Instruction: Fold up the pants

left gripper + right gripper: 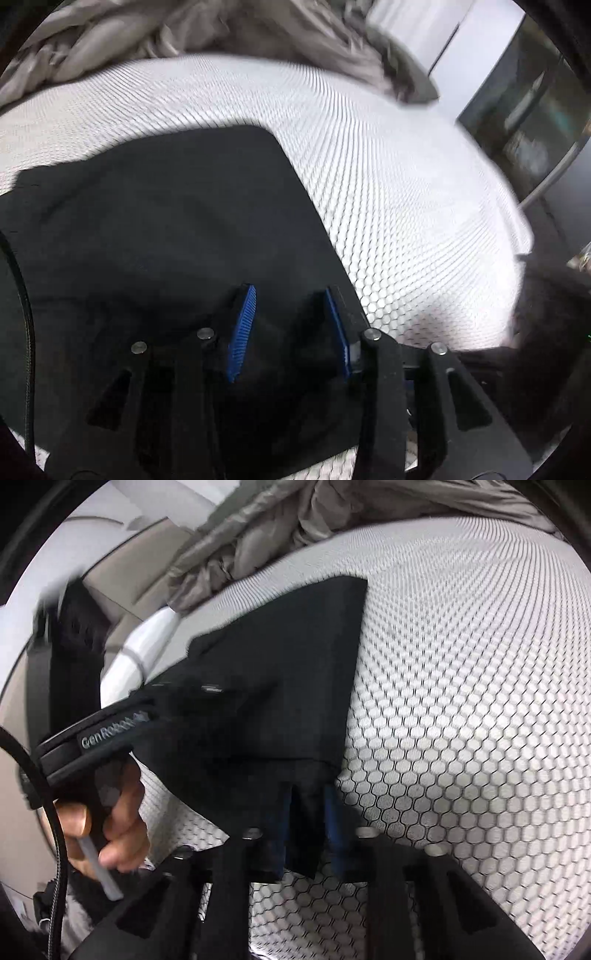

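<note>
Right gripper (308, 805) pinches black pants (277, 672); left gripper (290, 299) parted over honeycomb mattress (406, 192).

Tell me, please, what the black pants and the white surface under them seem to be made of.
The pants look like a thin, smooth woven cloth, matte black: they hang in soft folds and show no shine. The surface looks like a white mesh cloth, probably padded: a honeycomb pattern of small cells covers it. The exact fibres cannot be told.

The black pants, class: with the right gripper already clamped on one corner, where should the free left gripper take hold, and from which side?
Probably the black pants at their bare rounded far corner, from the mattress side: it lies flat, unobstructed. Left gripper is open.
</note>
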Demonstrator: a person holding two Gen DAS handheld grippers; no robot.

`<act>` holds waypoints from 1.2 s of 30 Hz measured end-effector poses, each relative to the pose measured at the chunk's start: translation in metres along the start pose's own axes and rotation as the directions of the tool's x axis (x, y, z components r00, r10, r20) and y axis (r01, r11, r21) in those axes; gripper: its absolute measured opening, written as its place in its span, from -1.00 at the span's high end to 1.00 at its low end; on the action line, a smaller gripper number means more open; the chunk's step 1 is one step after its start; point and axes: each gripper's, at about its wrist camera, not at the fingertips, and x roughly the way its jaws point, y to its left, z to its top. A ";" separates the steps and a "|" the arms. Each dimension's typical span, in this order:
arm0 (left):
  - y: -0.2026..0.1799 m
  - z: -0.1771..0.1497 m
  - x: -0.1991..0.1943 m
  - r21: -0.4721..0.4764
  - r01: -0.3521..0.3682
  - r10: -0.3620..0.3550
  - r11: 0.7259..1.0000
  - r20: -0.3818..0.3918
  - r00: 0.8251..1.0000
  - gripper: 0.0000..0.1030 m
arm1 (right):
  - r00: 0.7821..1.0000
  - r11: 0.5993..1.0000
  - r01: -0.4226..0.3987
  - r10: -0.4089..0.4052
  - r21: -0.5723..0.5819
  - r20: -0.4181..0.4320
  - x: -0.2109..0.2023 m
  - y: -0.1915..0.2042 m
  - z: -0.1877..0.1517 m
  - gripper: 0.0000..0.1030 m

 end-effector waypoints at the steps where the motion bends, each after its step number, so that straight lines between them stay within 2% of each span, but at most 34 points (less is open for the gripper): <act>1: -0.005 0.000 0.008 0.004 -0.040 0.040 0.999 0.001 0.999 0.32 | 1.000 1.000 -0.012 0.012 -0.001 -0.004 0.001 -0.001 -0.002 0.91; 4: -0.007 0.003 0.016 -0.030 -0.058 0.058 0.998 0.007 0.998 0.32 | 0.999 0.999 -0.032 0.032 -0.016 -0.017 -0.001 0.004 -0.006 0.96; 10: 0.004 -0.002 0.002 -0.120 -0.032 0.040 0.992 0.060 0.997 0.32 | 0.995 0.995 -0.068 0.062 -0.074 -0.082 -0.007 0.009 -0.023 0.94; 13: 0.017 -0.003 -0.018 -0.169 0.009 0.011 0.986 0.116 0.993 0.32 | 0.994 0.994 -0.086 0.081 -0.068 -0.072 -0.026 0.008 -0.026 0.82; 15: 0.019 -0.004 -0.032 -0.159 0.025 0.000 0.987 0.157 0.988 0.28 | 0.994 0.993 -0.109 0.108 -0.043 -0.034 -0.038 0.006 -0.024 0.51; 17: 0.016 -0.011 -0.044 -0.129 0.010 0.014 0.992 0.186 0.983 0.26 | 0.991 0.992 -0.126 0.126 -0.018 0.036 -0.051 0.001 -0.026 0.37; 20: 0.023 -0.021 -0.051 -0.107 -0.017 0.037 0.994 0.185 0.982 0.26 | 0.992 0.993 -0.103 0.098 0.062 0.079 -0.041 -0.008 -0.018 0.38; 22: 0.038 -0.029 -0.058 -0.113 -0.032 0.051 0.993 0.172 0.984 0.26 | 0.991 0.986 -0.120 0.112 0.118 0.078 -0.030 -0.018 -0.017 0.69; 23: 0.049 -0.034 -0.063 -0.118 -0.040 0.060 0.992 0.171 0.984 0.26 | 0.991 0.984 -0.131 0.127 0.121 0.040 -0.022 -0.020 -0.016 0.80; 25: 0.074 -0.044 -0.078 -0.134 -0.071 0.095 0.988 0.178 0.979 0.26 | 0.992 0.990 -0.118 0.121 0.083 -0.031 -0.013 -0.018 -0.023 0.82; 28: 0.116 -0.061 -0.107 -0.167 -0.107 0.142 0.980 0.213 0.967 0.25 | 0.996 0.997 -0.076 0.076 -0.004 -0.054 -0.023 -0.012 -0.023 0.79; 31: 0.141 -0.071 -0.124 -0.189 -0.101 0.144 0.977 0.231 0.962 0.21 | 0.998 1.000 0.009 -0.009 -0.007 0.065 -0.047 -0.010 -0.020 0.74; 33: 0.140 -0.076 -0.127 -0.113 -0.091 0.114 0.990 0.229 0.967 0.21 | 0.982 0.996 0.076 -0.069 -0.037 0.176 -0.057 0.003 -0.014 0.70; 36: 0.121 -0.084 -0.116 0.035 -0.062 0.054 0.997 0.210 0.976 0.08 | 0.960 0.989 0.100 -0.068 -0.107 0.270 -0.042 0.032 -0.002 0.58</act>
